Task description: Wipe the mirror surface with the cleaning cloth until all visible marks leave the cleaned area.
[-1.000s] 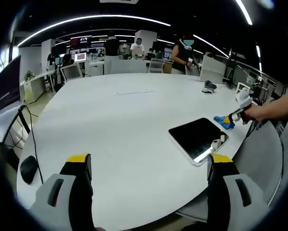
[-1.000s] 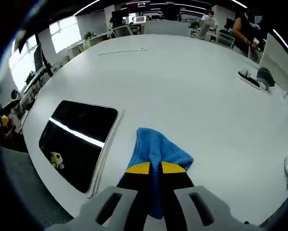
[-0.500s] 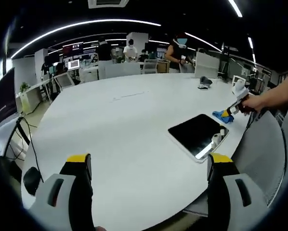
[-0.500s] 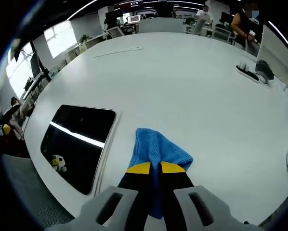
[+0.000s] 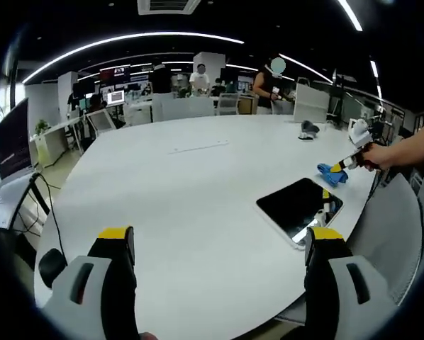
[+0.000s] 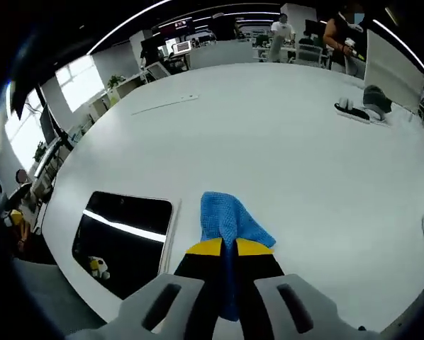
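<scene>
Right gripper (image 6: 222, 249) has its jaws clamped on the blue cleaning cloth (image 6: 225, 221), which spreads on the white table (image 6: 283, 163) just ahead of the jaws. Mirror (image 6: 123, 241) lies flat to the gripper's left — near, probably not touching the cloth. Left gripper (image 5: 219, 244) hangs w/ jaws wide apart, holding nothing — mirror (image 5: 299, 207) ahead-right of it.
</scene>
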Motion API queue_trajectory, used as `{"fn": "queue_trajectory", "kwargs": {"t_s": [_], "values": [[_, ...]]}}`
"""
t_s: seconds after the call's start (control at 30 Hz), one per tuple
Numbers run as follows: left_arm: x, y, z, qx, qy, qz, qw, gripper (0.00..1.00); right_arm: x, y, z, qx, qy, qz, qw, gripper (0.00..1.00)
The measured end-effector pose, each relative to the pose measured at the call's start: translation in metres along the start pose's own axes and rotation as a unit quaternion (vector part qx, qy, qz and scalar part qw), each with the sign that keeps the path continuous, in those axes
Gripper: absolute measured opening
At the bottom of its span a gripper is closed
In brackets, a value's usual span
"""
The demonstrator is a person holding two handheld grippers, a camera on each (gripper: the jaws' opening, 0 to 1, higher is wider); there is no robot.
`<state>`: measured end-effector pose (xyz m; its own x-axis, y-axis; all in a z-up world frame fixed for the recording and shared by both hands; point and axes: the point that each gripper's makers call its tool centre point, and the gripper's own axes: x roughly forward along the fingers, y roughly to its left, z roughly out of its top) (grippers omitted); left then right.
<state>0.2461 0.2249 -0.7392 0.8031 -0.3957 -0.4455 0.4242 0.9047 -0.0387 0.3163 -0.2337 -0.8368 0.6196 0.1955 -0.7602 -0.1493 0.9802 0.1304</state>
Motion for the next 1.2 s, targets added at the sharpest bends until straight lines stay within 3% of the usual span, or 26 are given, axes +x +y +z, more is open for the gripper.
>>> {"fn": "queue_trajectory", "kwargs": {"t_s": [0.1, 0.27, 0.47, 0.77, 1.2], "values": [[0.000, -0.002, -0.008, 0.000, 0.004, -0.004, 1.0000, 0.99, -0.002, 0.010, 0.013, -0.012, -0.007, 0.004, 0.9999, 0.00], [-0.002, -0.002, -0.015, -0.008, 0.009, -0.004, 0.9999, 0.99, -0.002, 0.026, 0.033, 0.011, -0.017, 0.016, 0.9997, 0.00], [-0.005, -0.003, -0.016, -0.009, 0.011, -0.007, 0.9999, 0.99, 0.007, 0.043, 0.042, 0.018, -0.014, 0.027, 0.9994, 0.00], [-0.010, -0.006, -0.016, -0.014, 0.004, -0.007, 0.9999, 0.99, 0.026, 0.068, 0.035, 0.034, 0.009, 0.039, 0.9986, 0.00], [-0.019, -0.005, -0.017, -0.017, -0.001, -0.006, 0.9998, 0.99, 0.045, 0.081, 0.016, 0.044, 0.041, 0.025, 0.9979, 0.00]]}}
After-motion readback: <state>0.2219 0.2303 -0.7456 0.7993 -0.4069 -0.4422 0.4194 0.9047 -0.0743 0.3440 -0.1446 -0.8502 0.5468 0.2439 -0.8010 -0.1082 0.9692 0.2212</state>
